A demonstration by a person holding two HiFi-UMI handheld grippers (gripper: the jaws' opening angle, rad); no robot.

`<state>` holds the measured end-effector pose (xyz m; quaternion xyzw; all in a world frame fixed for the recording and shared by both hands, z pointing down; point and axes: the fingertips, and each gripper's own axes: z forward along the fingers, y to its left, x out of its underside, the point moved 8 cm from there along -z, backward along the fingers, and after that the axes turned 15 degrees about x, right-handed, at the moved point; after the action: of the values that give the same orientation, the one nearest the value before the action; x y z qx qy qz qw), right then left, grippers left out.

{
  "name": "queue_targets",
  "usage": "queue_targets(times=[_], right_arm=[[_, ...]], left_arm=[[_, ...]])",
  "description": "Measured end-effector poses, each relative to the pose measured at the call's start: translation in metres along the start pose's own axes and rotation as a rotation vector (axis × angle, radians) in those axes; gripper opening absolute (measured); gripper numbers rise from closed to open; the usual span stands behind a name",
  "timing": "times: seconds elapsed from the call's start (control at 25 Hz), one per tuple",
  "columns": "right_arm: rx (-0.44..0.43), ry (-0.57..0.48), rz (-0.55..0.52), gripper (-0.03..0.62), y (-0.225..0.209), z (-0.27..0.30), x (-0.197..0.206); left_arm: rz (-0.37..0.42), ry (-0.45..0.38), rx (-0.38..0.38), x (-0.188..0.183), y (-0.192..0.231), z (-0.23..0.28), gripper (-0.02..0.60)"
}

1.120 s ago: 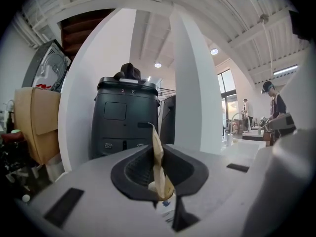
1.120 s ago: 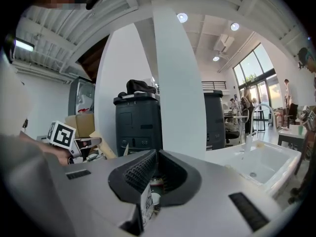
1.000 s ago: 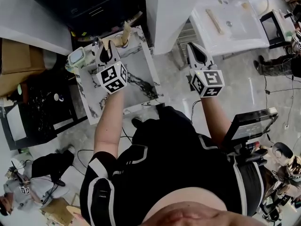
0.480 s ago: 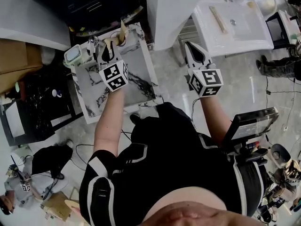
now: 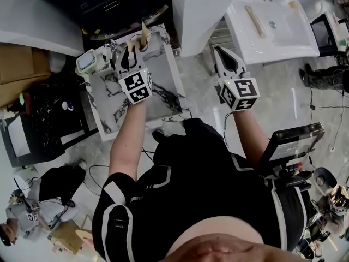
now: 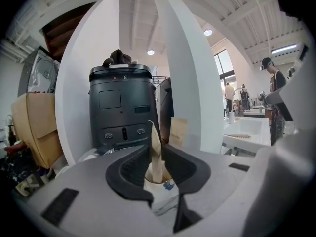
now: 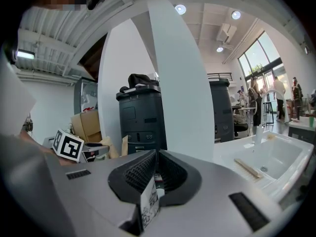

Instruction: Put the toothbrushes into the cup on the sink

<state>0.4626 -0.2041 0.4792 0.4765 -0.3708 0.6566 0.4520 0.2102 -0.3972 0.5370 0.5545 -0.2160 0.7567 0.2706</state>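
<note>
Marble tops the worktop (image 5: pixel 163 86), and a white cup (image 6: pixel 163 199) with a blue mark stands near its far edge. A pale wooden toothbrush (image 6: pixel 155 164) stands in that cup, handle up and leaning a little. The left claw (image 6: pixel 157 152) hangs over the cup with the handle between its jaws. The jaws are opening and stand narrowly apart, close on either side of the wood. The right claw (image 7: pixel 155 153) is held off to the right of the worktop, above the floor, well apart from the cup. Its jaws are closed tip to tip. A small white printed slip (image 7: pixel 148 201) sits low between them; what it belongs to cannot be told. Further right is a white sink (image 5: pixel 283 37), where a second toothbrush (image 5: pixel 254 21) lies flat beside the drain. A black cabinet (image 6: pixel 121 107) stands behind the cup.
</note>
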Motion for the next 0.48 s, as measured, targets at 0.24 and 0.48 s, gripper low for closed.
queue_targets(times=[0.24, 0.48], right_arm=[[-0.005, -0.020, 0.008, 0.034, 0.011, -0.007, -0.010], [-0.007, -0.078, 0.022, 0.034, 0.038, -0.028, -0.029]], left_arm=[[0.027, -0.024, 0.023, -0.011, 0.001, -0.016, 0.127], [0.018, -0.134, 0.123, -0.034, 0.000, -0.064, 0.126]])
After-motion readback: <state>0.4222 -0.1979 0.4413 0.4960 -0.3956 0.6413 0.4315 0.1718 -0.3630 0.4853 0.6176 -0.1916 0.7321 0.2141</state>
